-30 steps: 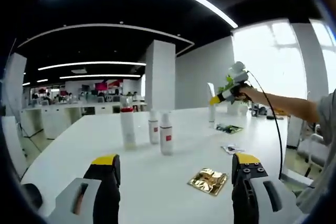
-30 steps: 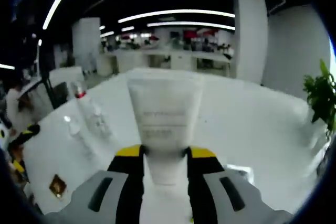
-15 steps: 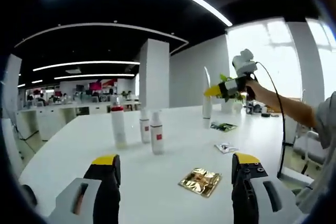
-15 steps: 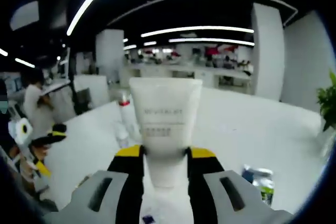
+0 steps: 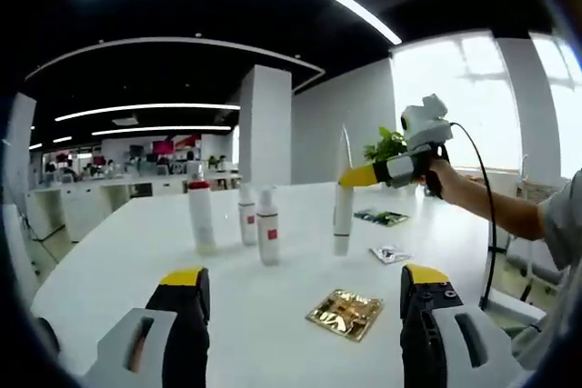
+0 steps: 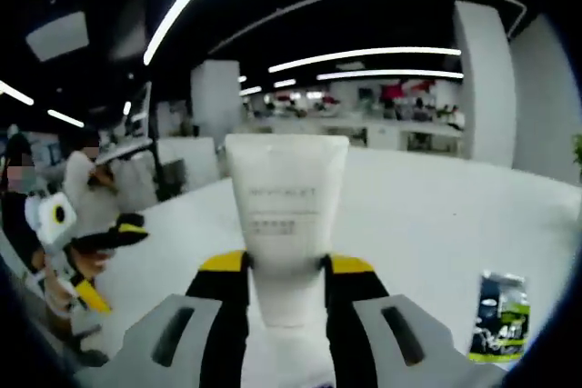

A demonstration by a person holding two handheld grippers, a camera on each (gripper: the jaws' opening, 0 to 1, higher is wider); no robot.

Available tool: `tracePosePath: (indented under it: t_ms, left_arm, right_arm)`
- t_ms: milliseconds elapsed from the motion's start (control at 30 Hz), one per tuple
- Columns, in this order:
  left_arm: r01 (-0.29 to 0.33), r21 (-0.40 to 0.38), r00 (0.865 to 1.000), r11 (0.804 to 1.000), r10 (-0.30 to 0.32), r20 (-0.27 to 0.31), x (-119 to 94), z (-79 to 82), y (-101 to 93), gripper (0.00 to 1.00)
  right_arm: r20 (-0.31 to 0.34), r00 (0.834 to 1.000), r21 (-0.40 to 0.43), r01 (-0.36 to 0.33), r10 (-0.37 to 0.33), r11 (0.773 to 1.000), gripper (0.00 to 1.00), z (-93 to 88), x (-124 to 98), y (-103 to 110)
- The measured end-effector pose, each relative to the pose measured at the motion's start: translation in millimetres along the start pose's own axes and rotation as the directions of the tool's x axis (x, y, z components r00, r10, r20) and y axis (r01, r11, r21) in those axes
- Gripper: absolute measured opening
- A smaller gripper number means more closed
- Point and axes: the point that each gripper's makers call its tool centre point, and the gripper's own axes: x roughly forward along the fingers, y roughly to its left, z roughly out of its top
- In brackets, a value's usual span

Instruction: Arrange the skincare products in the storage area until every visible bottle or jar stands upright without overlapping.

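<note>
Three white bottles stand upright on the white table [image 5: 118, 279]: a tall red-capped bottle [image 5: 200, 215], a bottle with a red label [image 5: 247, 217] and another labelled bottle [image 5: 267, 229]. To their right a white tube [image 5: 343, 211] hangs upright, its lower end at or just above the tabletop; I cannot tell if it touches. My right gripper [image 5: 356, 175] is shut on that tube [image 6: 286, 215], whose flat end rises between my right gripper's [image 6: 286, 265] yellow-tipped jaws. My left gripper [image 5: 304, 276] stands open low over the near table with nothing between its jaws.
A gold sachet [image 5: 344, 313] lies on the table between my left jaws. A small sachet [image 5: 389, 253] and a green sachet [image 5: 380, 217] lie farther right; the green sachet [image 6: 500, 315] also lies at lower right. A person's arm [image 5: 509, 211] reaches in from the right.
My right gripper has carried the tube left and down, from the far right of the table to just right of the three bottles. My left gripper stays open and still.
</note>
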Motion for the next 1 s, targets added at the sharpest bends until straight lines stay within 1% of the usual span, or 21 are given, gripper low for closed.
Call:
tracePosePath:
  t_ms: [100, 167, 333, 367, 400, 533, 633, 700, 733, 800, 833, 867, 900, 933, 1000]
  left_arm:
    - [-0.003, -0.003, 1.000, 1.000, 0.003, -0.002, 1, -0.9, 0.2, 0.88]
    - [0.003, -0.010, 1.000, 1.000, -0.003, -0.003, 3, -2.1, -2.3, 0.88]
    - [0.029, -0.008, 1.000, 1.000, -0.029, -0.011, 8, -4.9, -12.3, 0.88]
    - [0.031, -0.006, 0.999, 1.000, -0.031, -0.013, 9, -5.2, -13.1, 0.88]
    - [0.035, -0.005, 0.999, 0.999, -0.035, -0.015, 10, -5.6, -14.3, 0.88]
    - [0.054, -0.009, 0.998, 0.998, -0.055, -0.024, 15, -9.3, -19.9, 0.87]
    - [0.066, -0.010, 0.997, 0.998, -0.066, -0.029, 17, -11.2, -24.8, 0.87]
    - [0.080, -0.011, 0.996, 0.997, -0.080, -0.028, 19, -10.9, -30.2, 0.87]
    - [0.089, -0.017, 0.996, 0.996, -0.090, -0.025, 20, -9.7, -33.6, 0.87]
    - [0.112, -0.032, 0.994, 0.993, -0.113, -0.012, 22, -6.0, -39.0, 0.86]
    - [0.139, -0.050, 0.990, 0.989, -0.139, -0.004, 24, -2.2, -43.9, 0.86]
    - [0.151, -0.058, 0.988, 0.987, -0.151, 0.006, 25, 1.2, -46.2, 0.85]
    - [0.169, -0.061, 0.985, 0.984, -0.167, 0.038, 27, 8.8, -49.8, 0.84]
    - [0.173, -0.062, 0.984, 0.983, -0.169, 0.063, 28, 14.6, -51.5, 0.84]
    - [0.175, -0.064, 0.983, 0.982, -0.171, 0.071, 33, 19.5, -52.8, 0.83]
  right_arm:
    - [-0.003, 1.000, -0.038, 0.014, -0.014, 0.999, 0.30, -3.1, 0, 4]
    - [-0.007, 1.000, -0.043, 0.015, -0.015, 0.999, 0.30, -5.0, 1, 6]
    - [-0.031, 0.999, -0.015, 0.013, -0.014, 1.000, 0.31, -15.7, 3, 5]
    - [0.000, 1.000, -0.021, 0.012, -0.012, 1.000, 0.31, -12.9, 1, 6]
    - [-0.008, 1.000, -0.027, 0.012, -0.012, 1.000, 0.31, -15.6, 0, 7]
    - [0.012, 1.000, -0.086, 0.010, -0.010, 0.996, 0.31, -15.4, -2, 13]
    - [0.026, 1.000, -0.094, 0.004, -0.002, 0.996, 0.32, -15.7, -2, 12]
    - [0.049, 0.999, -0.090, -0.008, 0.012, 0.996, 0.32, -14.9, -2, 12]
    - [0.082, 0.996, -0.085, -0.012, 0.019, 0.996, 0.34, -10.9, -3, 12]
    - [0.160, 0.986, -0.082, -0.023, 0.036, 0.996, 0.41, -0.1, -7, 14]
    - [0.190, 0.981, -0.090, -0.025, 0.042, 0.996, 0.48, 4.7, -10, 14]
    - [0.200, 0.979, -0.092, -0.020, 0.038, 0.996, 0.51, 6.3, -13, 13]
    - [0.214, 0.976, -0.095, -0.015, 0.035, 0.995, 0.53, 7.7, -16, 12]
    - [0.226, 0.974, -0.093, -0.011, 0.032, 0.996, 0.52, 8.8, -18, 11]
    - [0.262, 0.964, -0.078, -0.017, 0.037, 0.997, 0.52, 9.9, -22, 10]
